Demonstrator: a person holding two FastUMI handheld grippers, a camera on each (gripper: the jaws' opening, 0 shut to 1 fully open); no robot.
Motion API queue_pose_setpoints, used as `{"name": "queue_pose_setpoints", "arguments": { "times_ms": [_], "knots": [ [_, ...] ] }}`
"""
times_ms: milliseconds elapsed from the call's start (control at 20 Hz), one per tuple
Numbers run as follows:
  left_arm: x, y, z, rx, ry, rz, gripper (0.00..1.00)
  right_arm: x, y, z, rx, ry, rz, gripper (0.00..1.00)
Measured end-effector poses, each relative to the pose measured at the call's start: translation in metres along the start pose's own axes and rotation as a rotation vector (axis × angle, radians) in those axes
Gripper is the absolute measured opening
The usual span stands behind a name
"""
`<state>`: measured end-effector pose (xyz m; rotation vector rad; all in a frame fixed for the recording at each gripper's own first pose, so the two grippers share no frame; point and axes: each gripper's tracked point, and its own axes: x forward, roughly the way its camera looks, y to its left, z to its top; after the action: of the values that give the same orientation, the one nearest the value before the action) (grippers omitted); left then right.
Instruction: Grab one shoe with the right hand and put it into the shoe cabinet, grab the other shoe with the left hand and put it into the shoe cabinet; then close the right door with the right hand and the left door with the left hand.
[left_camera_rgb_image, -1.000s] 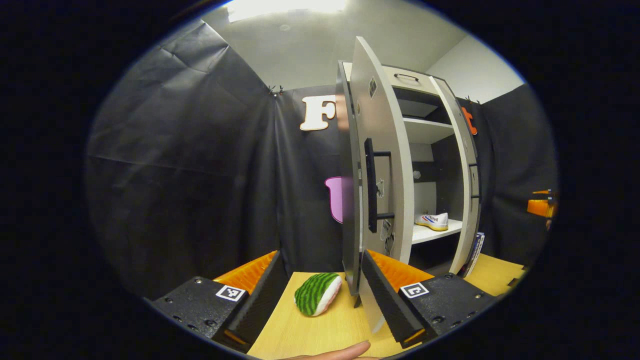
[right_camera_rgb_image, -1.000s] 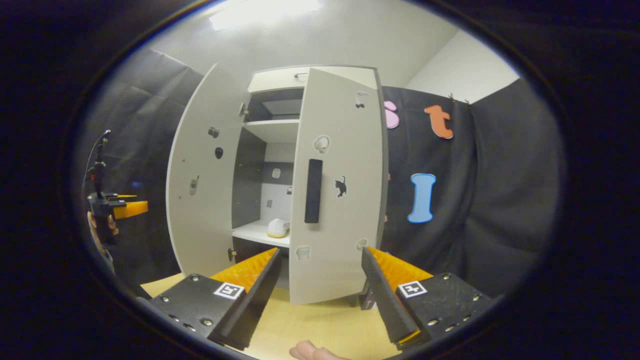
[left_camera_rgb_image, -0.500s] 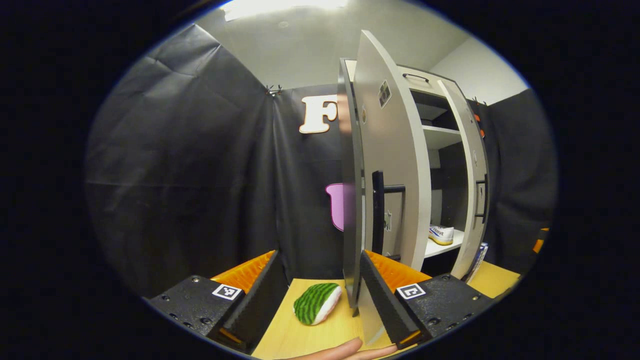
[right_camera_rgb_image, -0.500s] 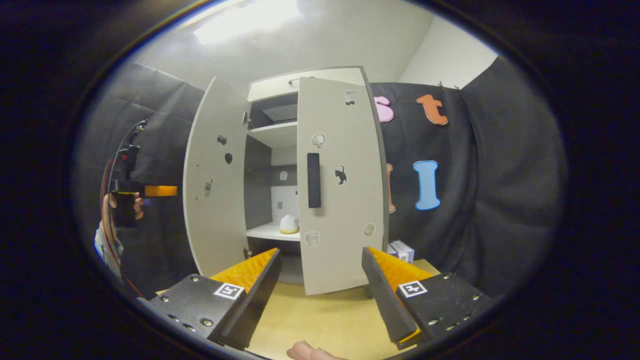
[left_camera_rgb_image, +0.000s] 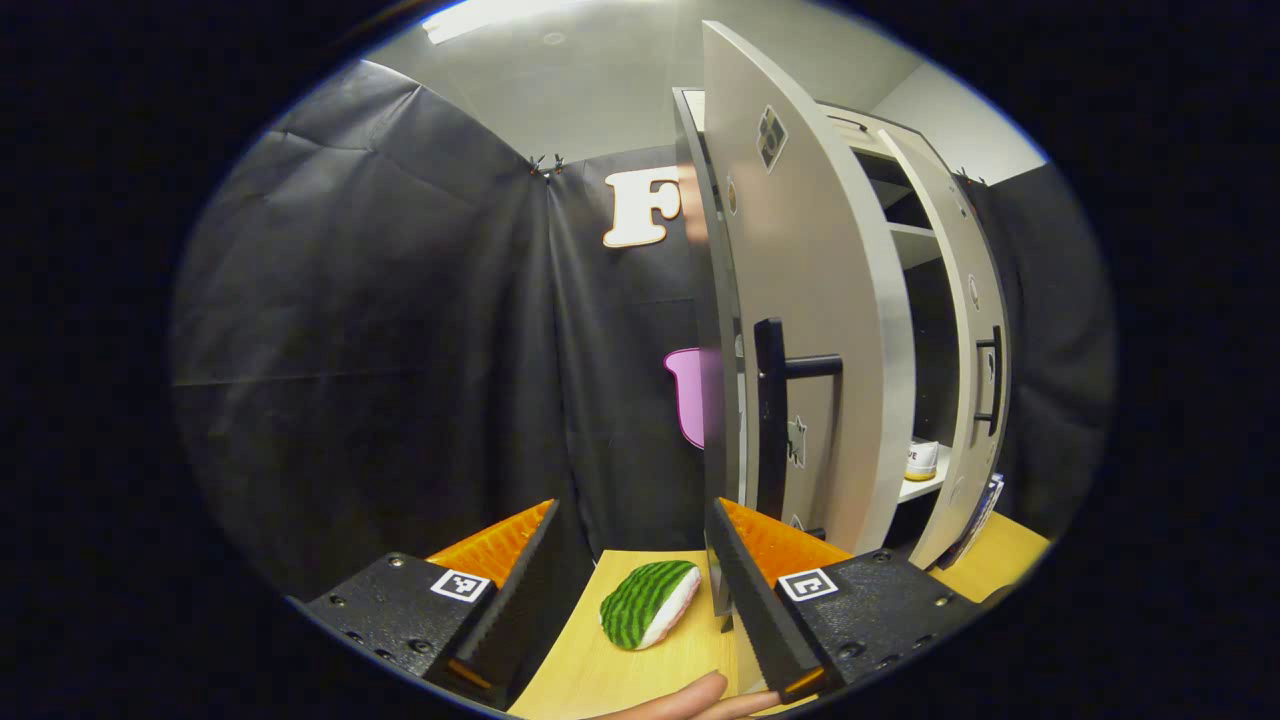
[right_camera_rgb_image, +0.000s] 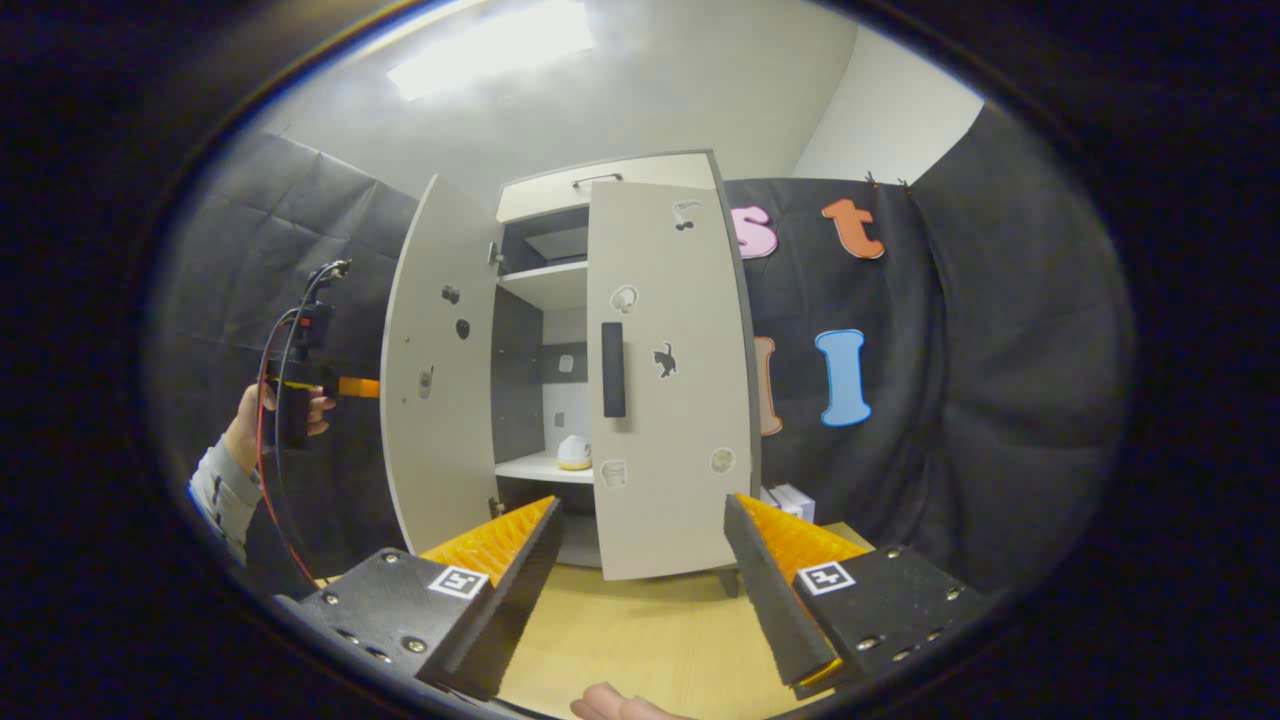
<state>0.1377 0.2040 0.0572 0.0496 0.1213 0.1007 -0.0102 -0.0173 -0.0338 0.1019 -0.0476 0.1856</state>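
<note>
Shoe cabinet (right_camera_rgb_image: 610, 190) stands on the wooden bench (right_camera_rgb_image: 640, 640), both doors ajar. Right gripper view: right door (right_camera_rgb_image: 668, 380) swung most of the way in, black handle (right_camera_rgb_image: 613, 370) on its face, animal stickers around it; left door (right_camera_rgb_image: 435, 370) open wider. White shoe (right_camera_rgb_image: 574, 453) with yellow sole sits on the lower shelf (right_camera_rgb_image: 540, 466) between the doors. Right gripper (right_camera_rgb_image: 640, 590) fingers spread wide apart, holding nothing, well short of the right door. Left gripper (right_camera_rgb_image: 300, 385) at far left, held by a hand (right_camera_rgb_image: 248, 425) with grey sleeve, its tip at the outer edge of the left door; cannot tell if touching.

Left gripper view: left gripper (left_camera_rgb_image: 630, 590) fingers apart, empty, right finger just beside the left door's (left_camera_rgb_image: 810, 330) lower edge. Door seen nearly edge-on, black bar handle (left_camera_rgb_image: 775, 420) facing right. Shoe (left_camera_rgb_image: 922, 460) partly visible on shelf behind it. Green striped watermelon-slice plush (left_camera_rgb_image: 648, 603) lies on bench (left_camera_rgb_image: 590, 680) between the fingers. Small white box (right_camera_rgb_image: 790, 500) on bench right of cabinet.
</note>
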Motion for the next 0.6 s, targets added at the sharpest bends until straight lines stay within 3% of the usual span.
{"name": "queue_pose_setpoints", "arguments": {
  "times_ms": [100,150,550,600],
  "knots": [
    [0.0,-0.007,-0.003,-0.031,0.029,-0.01,0.8,-0.002,0.001,0.0,0.011,-0.008,0.006,0.96],
    [0.001,-0.012,-0.002,-0.03,0.027,-0.023,0.84,-0.002,0.003,0.0,0.015,-0.007,0.01,0.96],
    [0.017,-0.067,-0.02,-0.064,0.107,-0.142,0.81,0.001,0.007,-0.011,0.012,0.011,0.019,0.96],
    [0.021,-0.076,-0.024,-0.075,0.124,-0.167,0.84,0.0,0.004,-0.014,0.01,0.021,0.013,0.96]
  ]
}}
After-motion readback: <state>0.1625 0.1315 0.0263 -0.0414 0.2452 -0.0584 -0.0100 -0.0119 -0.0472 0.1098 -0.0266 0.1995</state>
